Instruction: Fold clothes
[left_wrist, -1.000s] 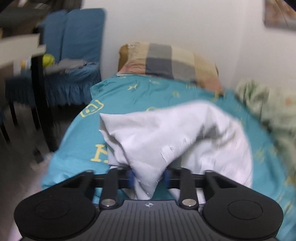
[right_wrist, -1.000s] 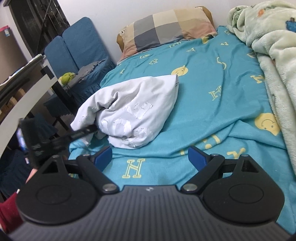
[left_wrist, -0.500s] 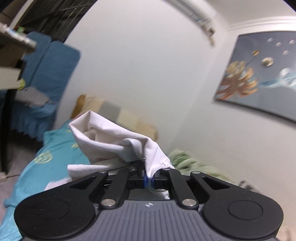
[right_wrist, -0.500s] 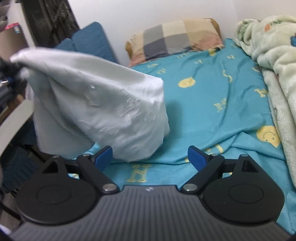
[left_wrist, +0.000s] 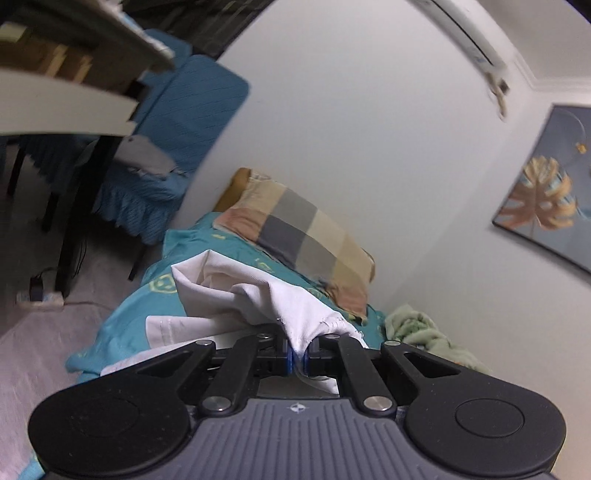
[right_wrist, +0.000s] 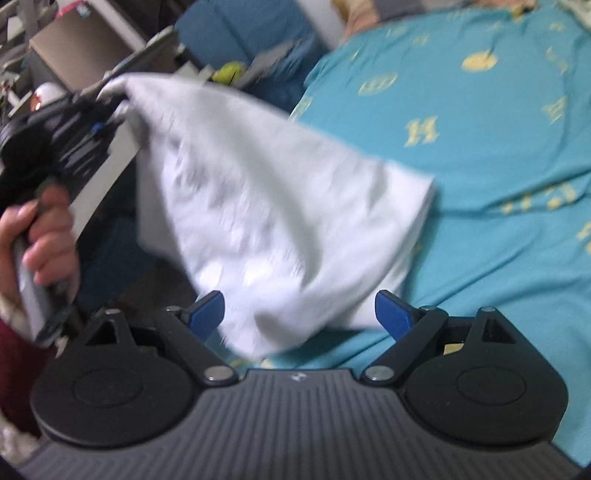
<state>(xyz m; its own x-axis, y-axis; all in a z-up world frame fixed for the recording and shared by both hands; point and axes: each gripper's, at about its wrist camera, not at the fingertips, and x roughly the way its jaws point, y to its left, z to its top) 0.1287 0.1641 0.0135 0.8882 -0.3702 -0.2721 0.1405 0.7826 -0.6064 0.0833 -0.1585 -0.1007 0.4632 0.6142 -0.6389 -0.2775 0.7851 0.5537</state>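
Observation:
A white garment (right_wrist: 266, 221) hangs in the air above the teal bed sheet (right_wrist: 498, 155), lifted by one corner. My left gripper (left_wrist: 297, 360) is shut on that corner of the white garment (left_wrist: 295, 310); in the right wrist view it shows at the upper left (right_wrist: 107, 122), held by a hand (right_wrist: 48, 236). My right gripper (right_wrist: 299, 314) is open, its blue pads (right_wrist: 207, 310) wide apart. The garment's lower edge droops between them without being pinched.
A checked pillow (left_wrist: 303, 236) lies at the head of the bed by the white wall. A pale green blanket (left_wrist: 424, 332) is bunched at the right. A blue covered chair (left_wrist: 177, 147) and a desk edge (left_wrist: 66, 99) stand to the left of the bed.
The left gripper has lifted the white garment off the bed and swung it up and to the left. The right gripper has turned toward the hanging cloth, still open.

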